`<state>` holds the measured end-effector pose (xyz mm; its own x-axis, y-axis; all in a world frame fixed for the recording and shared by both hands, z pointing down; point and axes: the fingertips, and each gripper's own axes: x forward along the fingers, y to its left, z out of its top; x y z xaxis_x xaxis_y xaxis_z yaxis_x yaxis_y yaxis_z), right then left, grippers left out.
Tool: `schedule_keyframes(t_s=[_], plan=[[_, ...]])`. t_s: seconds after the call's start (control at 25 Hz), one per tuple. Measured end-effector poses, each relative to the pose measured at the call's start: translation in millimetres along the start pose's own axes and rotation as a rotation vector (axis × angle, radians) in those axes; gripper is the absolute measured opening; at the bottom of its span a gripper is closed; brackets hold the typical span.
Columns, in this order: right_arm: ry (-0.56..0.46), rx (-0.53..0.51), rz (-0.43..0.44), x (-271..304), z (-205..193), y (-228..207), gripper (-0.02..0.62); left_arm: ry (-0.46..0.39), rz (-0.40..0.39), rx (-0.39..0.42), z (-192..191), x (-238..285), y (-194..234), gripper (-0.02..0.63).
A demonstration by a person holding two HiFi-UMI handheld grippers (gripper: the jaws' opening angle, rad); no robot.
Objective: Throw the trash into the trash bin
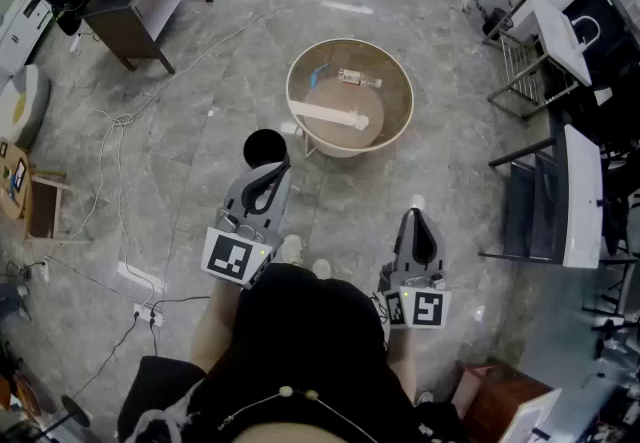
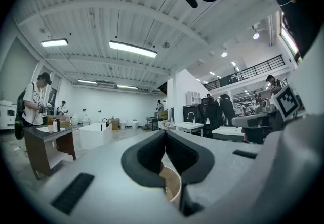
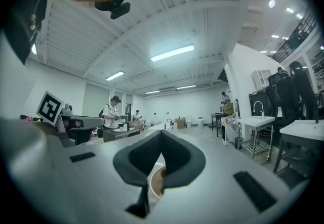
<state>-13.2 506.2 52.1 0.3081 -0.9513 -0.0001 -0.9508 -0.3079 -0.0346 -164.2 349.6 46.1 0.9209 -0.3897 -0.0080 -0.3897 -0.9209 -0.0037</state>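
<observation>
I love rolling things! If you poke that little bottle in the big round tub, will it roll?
Probably: the bottle lies on its side, so it may roll. It looks like clear plastic, so likely light and squashy.

A wide, round, beige trash bin (image 1: 400, 91) is seen standing upright and open on the grey floor (image 1: 220, 91). Inside it, a clear plastic bottle (image 1: 357, 79) is laid on its side toward the far wall, and a long white strip (image 1: 328, 115) is laid across the near-left part of its bottom.
</observation>
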Motion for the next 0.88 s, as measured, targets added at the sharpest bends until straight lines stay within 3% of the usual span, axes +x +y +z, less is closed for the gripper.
schedule_keyframes(t_s=[0.68, 0.88], plan=[[0.007, 0.001, 0.003, 5, 1, 0, 0.003, 0.010, 0.004, -0.001, 0, 2, 5, 0.006], [0.016, 0.017, 0.059, 14, -5, 10, 0.003, 0.013, -0.013, -0.050, -5, -2, 15, 0.006]])
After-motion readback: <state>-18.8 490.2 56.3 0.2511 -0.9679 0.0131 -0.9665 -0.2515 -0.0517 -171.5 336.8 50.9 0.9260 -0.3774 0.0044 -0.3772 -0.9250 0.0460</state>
